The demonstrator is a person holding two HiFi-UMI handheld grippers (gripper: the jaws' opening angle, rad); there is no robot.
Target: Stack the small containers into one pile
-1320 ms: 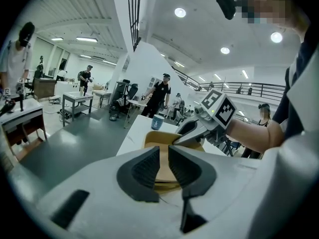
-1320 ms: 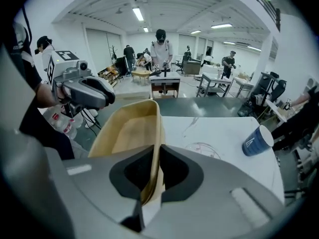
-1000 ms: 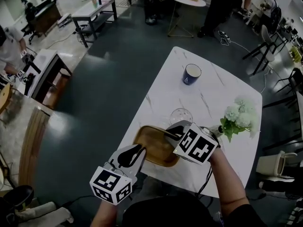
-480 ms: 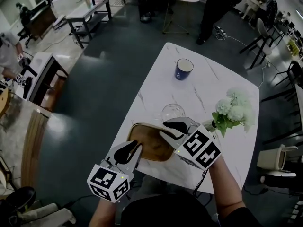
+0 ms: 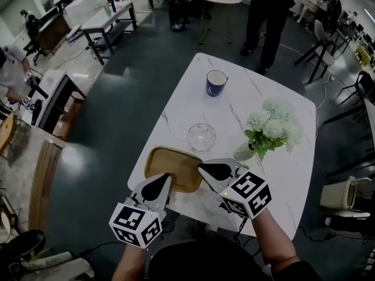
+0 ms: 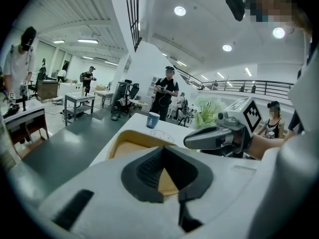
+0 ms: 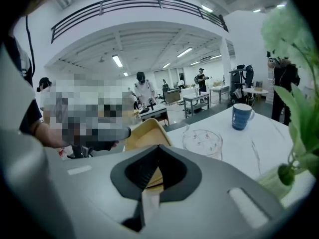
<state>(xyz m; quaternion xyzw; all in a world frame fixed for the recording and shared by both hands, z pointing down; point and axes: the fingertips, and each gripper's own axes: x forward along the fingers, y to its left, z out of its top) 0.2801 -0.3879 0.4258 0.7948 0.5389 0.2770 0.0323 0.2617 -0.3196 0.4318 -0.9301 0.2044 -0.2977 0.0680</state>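
both grippers are empty. the left gripper (image 5: 158, 186) has its jaws pressed together at the near edge of the wooden tray (image 5: 176, 163). the right gripper (image 5: 210, 170) has its jaws together too, at the tray's near right corner. nothing sits between either pair.

the tray lies flat on the table (image 5: 281, 174). the glass bowl (image 5: 201, 137) sits just beyond the tray's far right corner, though we cannot tell whether they touch. the blue mug (image 5: 216, 82) stands upright well beyond the tray, further out than the bowl. the flowers (image 5: 266, 122) stand to the tray's right and beyond it.

we judge the tray to be light, stiff and wide, so it suits the base of the pile and need not be lifted. the bowl looks like the tricky one: smooth, slippery and breakable, with a thin wall. we would pinch its rim with one pad inside and one outside, squeeze gently, and set it down softly. the mug looks heavier and rigid, with a slick glazed wall. its rim or handle offers a hold, and it wants a firm grip, kept upright.
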